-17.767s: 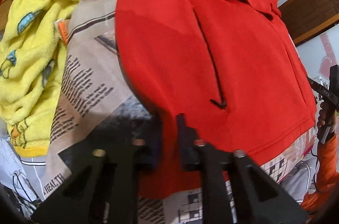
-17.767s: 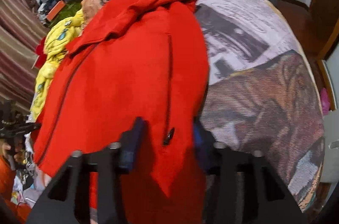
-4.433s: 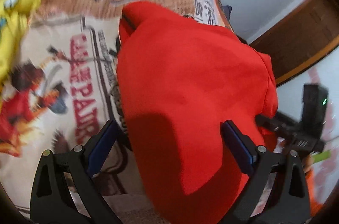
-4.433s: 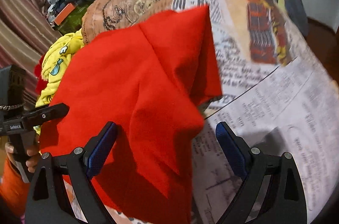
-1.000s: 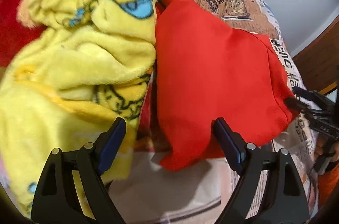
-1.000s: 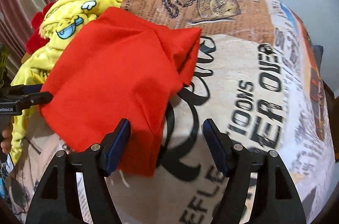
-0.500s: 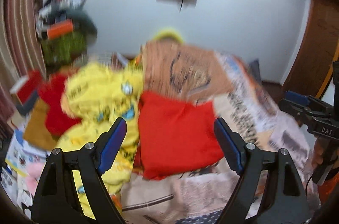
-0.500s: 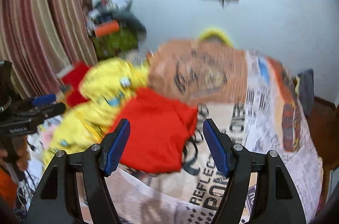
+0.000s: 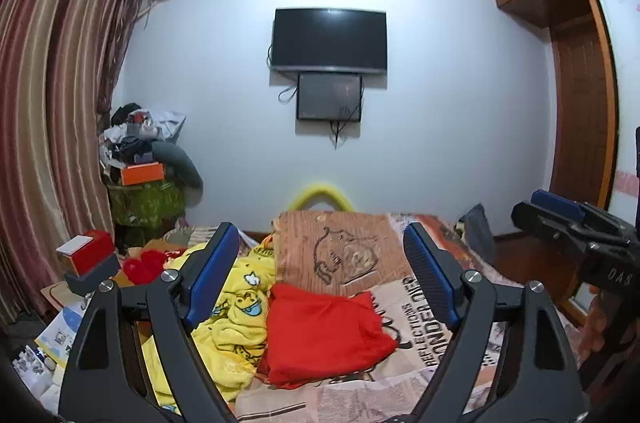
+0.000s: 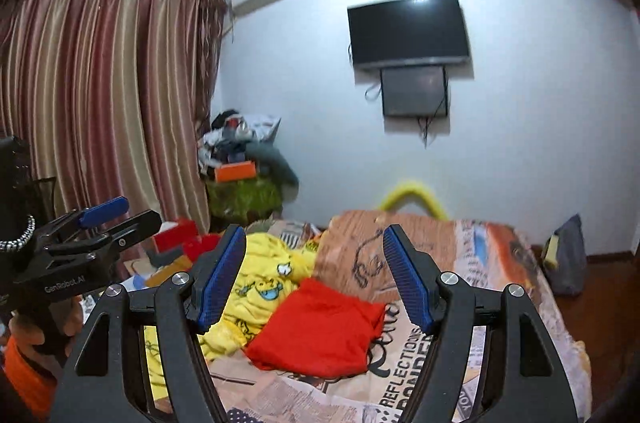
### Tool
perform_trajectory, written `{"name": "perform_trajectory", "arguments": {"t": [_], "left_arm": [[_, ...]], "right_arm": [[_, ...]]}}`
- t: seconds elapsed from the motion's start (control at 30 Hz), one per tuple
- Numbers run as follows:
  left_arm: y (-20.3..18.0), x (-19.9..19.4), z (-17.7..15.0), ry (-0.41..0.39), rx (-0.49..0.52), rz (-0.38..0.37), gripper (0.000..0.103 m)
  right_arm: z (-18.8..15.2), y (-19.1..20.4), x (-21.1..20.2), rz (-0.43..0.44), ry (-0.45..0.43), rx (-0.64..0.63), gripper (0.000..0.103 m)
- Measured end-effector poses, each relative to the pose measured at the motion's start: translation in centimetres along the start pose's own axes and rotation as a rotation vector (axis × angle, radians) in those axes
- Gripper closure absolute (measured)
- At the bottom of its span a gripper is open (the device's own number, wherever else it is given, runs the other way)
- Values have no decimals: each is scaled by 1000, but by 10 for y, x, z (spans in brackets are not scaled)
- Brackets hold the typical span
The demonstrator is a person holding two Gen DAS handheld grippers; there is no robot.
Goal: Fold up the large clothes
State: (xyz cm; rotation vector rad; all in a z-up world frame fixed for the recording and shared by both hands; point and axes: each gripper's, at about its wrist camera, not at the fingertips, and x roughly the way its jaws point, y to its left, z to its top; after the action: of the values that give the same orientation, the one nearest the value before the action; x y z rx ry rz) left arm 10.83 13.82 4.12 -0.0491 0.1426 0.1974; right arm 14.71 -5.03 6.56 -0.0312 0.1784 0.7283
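Both your grippers are raised clear of the bed, fingers spread and empty.

Your left gripper (image 9: 322, 273) and right gripper (image 10: 314, 273) grip nothing. The folded red garment (image 9: 324, 335) lies on the newspaper-print bedspread (image 9: 424, 323), its left edge touching the yellow cartoon blanket (image 9: 232, 315). A wall-mounted TV (image 9: 329, 40) faces you.

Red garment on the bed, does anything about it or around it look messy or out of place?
The red garment lies folded into a compact bundle on the bed. What looks untidy is the yellow fleece garment crumpled in a heap against its left edge, unfolded. Both tools are open and hold nothing.
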Motion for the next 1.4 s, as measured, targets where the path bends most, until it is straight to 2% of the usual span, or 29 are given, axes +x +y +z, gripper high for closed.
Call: {"name": "perform_trajectory", "arguments": {"t": [0.13,0.23,0.3,0.4,0.43,0.47,1.4], "left_arm": [[-7,-16,-2,-26,14,1,18],[-11,-23,-4,-33,19,8,11],[-12,-26,-6,-34,14,7,4],[-16,-28,-8,-31,21,20,2],[-18,-29,-9,-29,20,19,2],[-18,-28,-10,-26,18,17,2],[-19,-14,-23,11,12,9,1]], "right_arm": [[-4,5,-3,-32,-16,-17,34],[-5,7,-5,-50,-20,-15,20],[-6,8,-5,-75,-24,-20,19],[-5,11,-4,-104,-16,-33,10],[-6,10,-6,-106,-17,-27,2],[-6,9,-7,-112,-22,-15,0],[-14,3,-18,-131,11,-5,0]]}}
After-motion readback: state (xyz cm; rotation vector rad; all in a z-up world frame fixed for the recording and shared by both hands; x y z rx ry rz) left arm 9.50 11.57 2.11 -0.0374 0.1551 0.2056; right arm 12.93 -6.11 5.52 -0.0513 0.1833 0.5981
